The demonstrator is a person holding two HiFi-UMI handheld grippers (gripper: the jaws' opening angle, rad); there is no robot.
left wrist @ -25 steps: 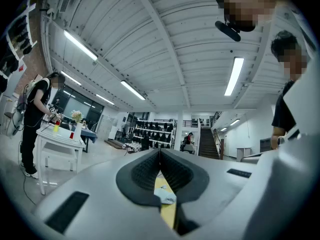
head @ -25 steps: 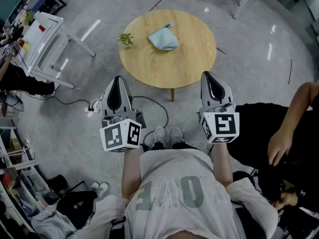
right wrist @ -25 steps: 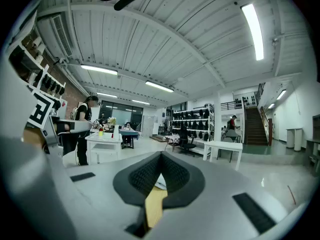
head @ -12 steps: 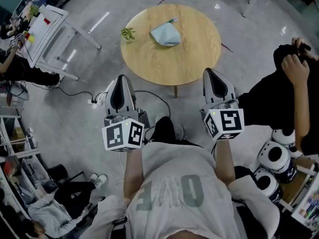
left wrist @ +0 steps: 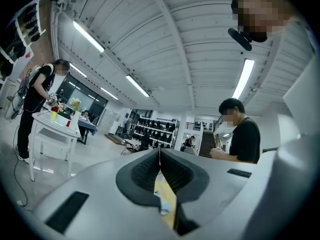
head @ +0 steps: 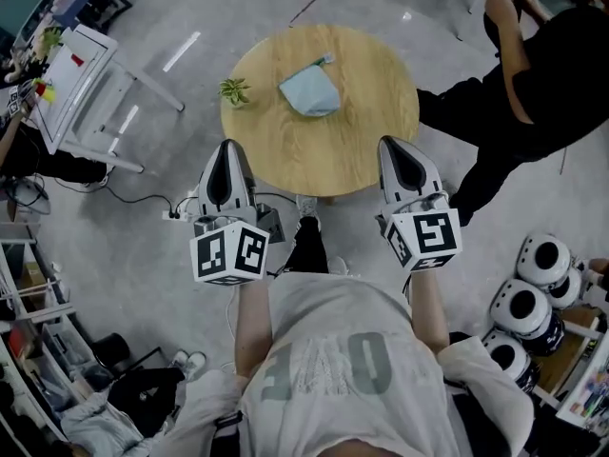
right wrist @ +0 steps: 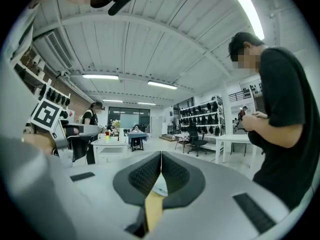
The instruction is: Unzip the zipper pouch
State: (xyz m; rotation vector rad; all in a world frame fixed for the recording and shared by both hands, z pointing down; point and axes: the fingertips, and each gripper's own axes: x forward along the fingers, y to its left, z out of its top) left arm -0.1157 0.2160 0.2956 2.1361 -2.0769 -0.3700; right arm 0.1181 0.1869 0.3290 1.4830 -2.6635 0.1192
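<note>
the person's shirt (head: 333, 367) bears large pale letters, upside down here, apparently "one"; nothing else is legible.

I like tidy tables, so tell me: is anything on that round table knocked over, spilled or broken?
Nothing stands out. The blue pouch lies a bit rumpled on the round table, and the little plant seems upright beside it, not touching. Nothing looks spilled or broken.

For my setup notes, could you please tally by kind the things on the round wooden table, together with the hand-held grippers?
Light blue zipper pouch: 1
Small potted plant: 1
Grippers: 2, the left gripper and the right gripper, both with jaws together and nothing held
Total: 4
</note>
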